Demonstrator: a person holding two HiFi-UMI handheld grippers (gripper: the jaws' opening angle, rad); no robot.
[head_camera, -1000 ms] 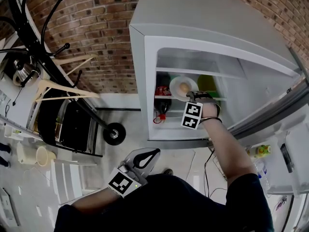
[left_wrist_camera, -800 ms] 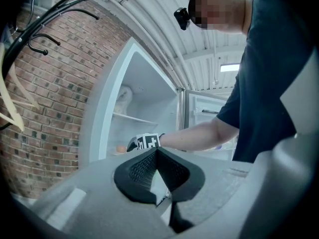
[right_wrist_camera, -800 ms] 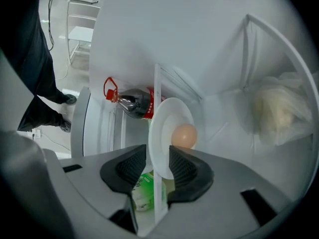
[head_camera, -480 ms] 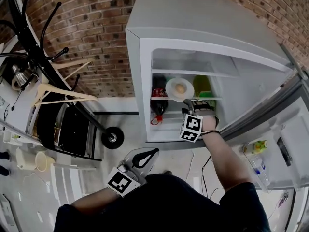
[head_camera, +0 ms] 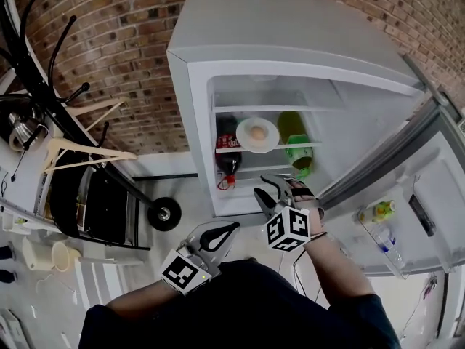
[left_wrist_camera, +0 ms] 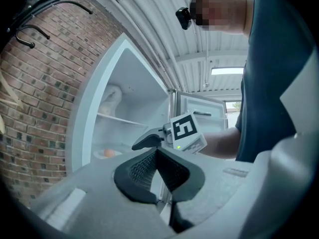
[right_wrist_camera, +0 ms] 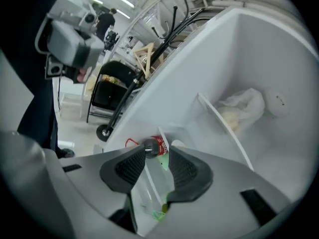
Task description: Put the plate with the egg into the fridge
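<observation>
1. Plate [head_camera: 257,134] w/ egg [head_camera: 257,131] sits on mid shelf of fridge [head_camera: 290,20], centre frame.
2. R gripper [head_camera: 277,190]: jaws just been opening, now spread wide, nothing between. It's below the plate, apart.
3. L gripper [head_camera: 232,229]: pinched together, empty, lower centre.
4. I reckon plate's stiff, light, breakable, and egg may roll. Grip at the rim, keep level.

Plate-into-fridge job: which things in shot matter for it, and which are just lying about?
Job:
plate on the shelf
egg on it
fridge, door open
right gripper, jaws have just been opening, nothing between them

Lying about:
dark bottle
green container
door-shelf bottles
coat rack
wooden hangers
left gripper, shut, empty
</observation>
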